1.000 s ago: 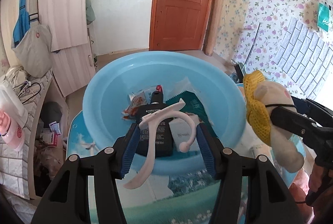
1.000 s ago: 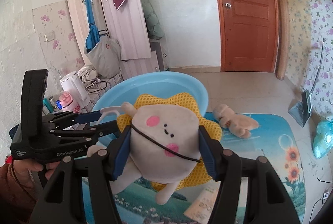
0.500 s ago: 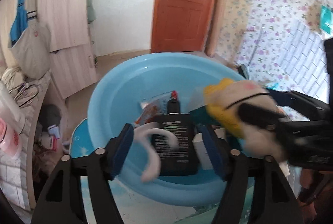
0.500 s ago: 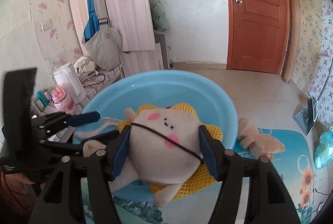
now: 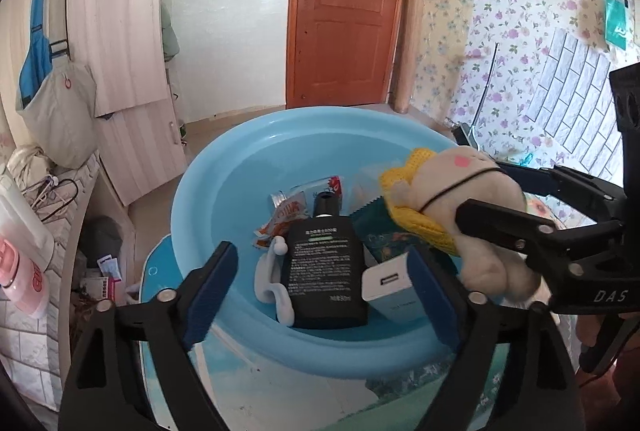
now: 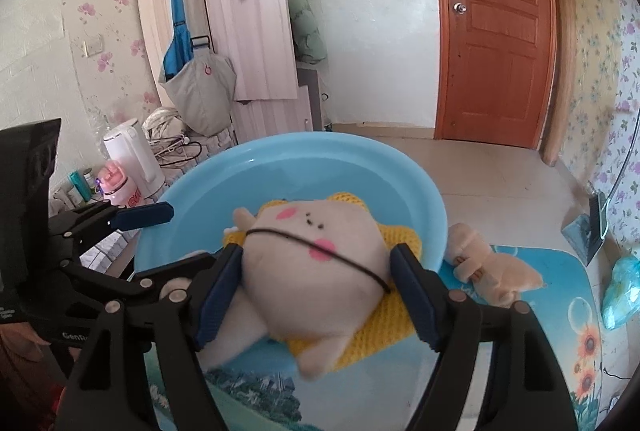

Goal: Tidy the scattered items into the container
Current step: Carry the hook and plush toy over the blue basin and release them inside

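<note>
A light blue basin [image 5: 248, 167] [image 6: 256, 167] sits on a printed table mat. Inside lie a black bottle [image 5: 322, 263], a white hook [image 5: 272, 283], a white box [image 5: 390, 281], snack packets [image 5: 292, 211] and a teal packet [image 5: 384, 235]. My left gripper [image 5: 320, 283] hangs open over the basin's near rim, nothing between its fingers. My right gripper [image 6: 316, 291] is shut on a beige plush toy [image 6: 316, 255] [image 5: 472, 199] with a yellow knit back, held over the basin's right side. A second beige plush [image 6: 488, 271] lies on the mat right of the basin.
Left of the table stand a white kettle [image 6: 132, 155], a pink bottle [image 6: 120, 187] and cables. A brown door [image 5: 344, 7] and a wardrobe [image 5: 116, 31] with hung bags stand behind. A floral wall [image 5: 520, 43] runs along the right. A person's hand [image 5: 600, 331] holds the right gripper.
The left gripper opened and let the white hook drop into the basin beside the black bottle. The right gripper carried the plush toy left, over the basin.
</note>
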{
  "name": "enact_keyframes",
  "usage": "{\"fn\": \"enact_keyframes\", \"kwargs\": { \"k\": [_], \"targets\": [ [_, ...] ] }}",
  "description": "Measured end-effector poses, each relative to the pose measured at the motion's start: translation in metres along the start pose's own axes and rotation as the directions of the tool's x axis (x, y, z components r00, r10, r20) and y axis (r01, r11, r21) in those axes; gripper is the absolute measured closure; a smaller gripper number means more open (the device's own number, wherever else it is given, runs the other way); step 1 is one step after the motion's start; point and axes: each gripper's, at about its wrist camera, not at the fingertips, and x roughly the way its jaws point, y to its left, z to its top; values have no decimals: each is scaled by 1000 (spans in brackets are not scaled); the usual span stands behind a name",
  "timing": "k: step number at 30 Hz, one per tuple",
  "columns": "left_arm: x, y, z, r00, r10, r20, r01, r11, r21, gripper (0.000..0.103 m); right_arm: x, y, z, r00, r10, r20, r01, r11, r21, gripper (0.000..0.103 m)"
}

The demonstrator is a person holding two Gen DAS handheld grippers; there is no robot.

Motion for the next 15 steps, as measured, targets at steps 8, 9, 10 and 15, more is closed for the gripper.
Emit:
{"fn": "enact_keyframes", "kwargs": {
  "k": [8, 9, 10, 15],
  "targets": [
    [-16, -24, -12, 1000, -4, 14, 3, 1000, 30, 1, -32, -3, -14, 999, 1, 43, -2, 999, 33, 22],
    [-18, -25, -13, 1000, -6, 16, 6, 1000, 24, 1, -35, -5, -15, 999, 0, 42, -2, 999, 38, 22],
    [-22, -26, -15, 1000, -9, 20, 9, 1000, 18, 1, -40, -6, -18, 999, -3, 44, 1, 999, 44, 22],
    [-32, -32, -24, 1000, -9, 9, 9, 1000, 3, 0, -59, -11, -35, 999, -23, 43, 20, 998, 61, 22]
  ]
}}
